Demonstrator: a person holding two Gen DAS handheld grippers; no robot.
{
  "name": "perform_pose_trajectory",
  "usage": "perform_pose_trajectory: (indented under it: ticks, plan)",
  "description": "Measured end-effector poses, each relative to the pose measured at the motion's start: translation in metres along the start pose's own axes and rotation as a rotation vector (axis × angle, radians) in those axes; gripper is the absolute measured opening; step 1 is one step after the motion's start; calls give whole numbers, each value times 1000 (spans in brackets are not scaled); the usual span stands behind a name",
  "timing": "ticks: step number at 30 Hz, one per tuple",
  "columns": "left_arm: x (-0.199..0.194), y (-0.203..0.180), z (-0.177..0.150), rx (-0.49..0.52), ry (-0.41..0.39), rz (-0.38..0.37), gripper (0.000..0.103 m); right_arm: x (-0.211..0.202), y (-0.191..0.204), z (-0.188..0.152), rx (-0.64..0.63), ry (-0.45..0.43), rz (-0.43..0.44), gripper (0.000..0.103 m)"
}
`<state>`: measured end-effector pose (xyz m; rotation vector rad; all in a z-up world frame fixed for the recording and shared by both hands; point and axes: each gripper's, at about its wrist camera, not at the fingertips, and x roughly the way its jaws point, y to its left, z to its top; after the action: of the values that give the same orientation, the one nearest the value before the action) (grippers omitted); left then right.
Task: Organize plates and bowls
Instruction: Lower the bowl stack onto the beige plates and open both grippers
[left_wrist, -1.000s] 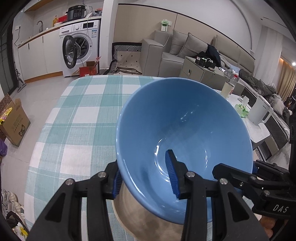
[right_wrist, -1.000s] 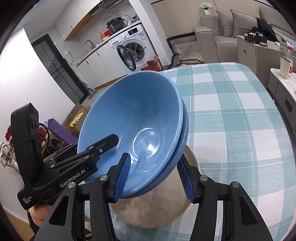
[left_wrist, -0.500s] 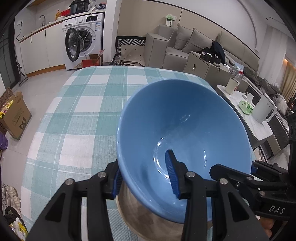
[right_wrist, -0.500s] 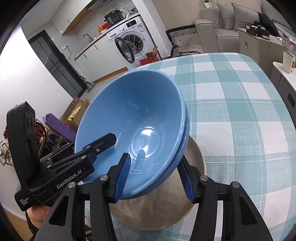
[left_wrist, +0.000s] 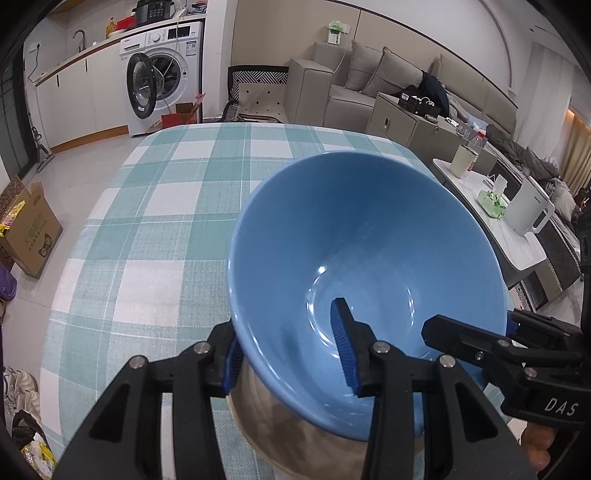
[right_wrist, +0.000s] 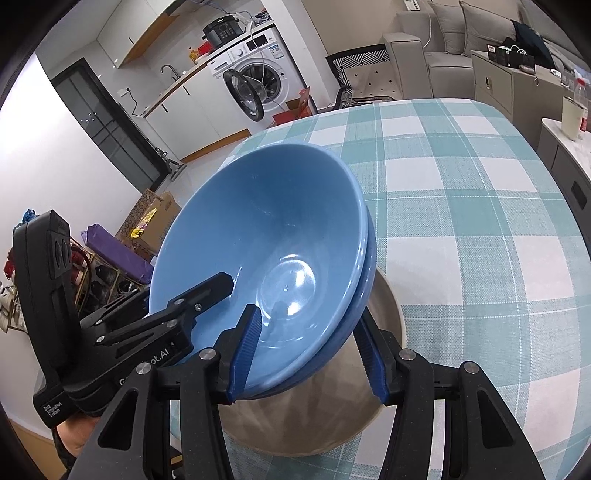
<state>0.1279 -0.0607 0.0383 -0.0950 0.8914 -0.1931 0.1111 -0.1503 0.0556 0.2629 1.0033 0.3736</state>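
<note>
Two grippers (left_wrist: 291, 349) (right_wrist: 308, 352), each clamped on blue bowls' (right_wrist: 266, 240) rims

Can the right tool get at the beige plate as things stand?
Probably not: the right tool is clamped on the two nested blue bowls, which sit tilted over the beige plate.

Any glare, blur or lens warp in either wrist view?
Left wrist: sharp, small ceiling-light glints inside the blue bowl, strong fisheye bend with black corners. Right wrist: sharp, soft glare on the bowl's bottom, checked tablecloth lines curving.
</note>
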Motion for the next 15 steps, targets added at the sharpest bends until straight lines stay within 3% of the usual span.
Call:
perform_pose_trajectory:
  ticks: [15]
  plan:
    - [1,1,-1,12,-3,-43,50,3,-8,0,25,4,20,54]
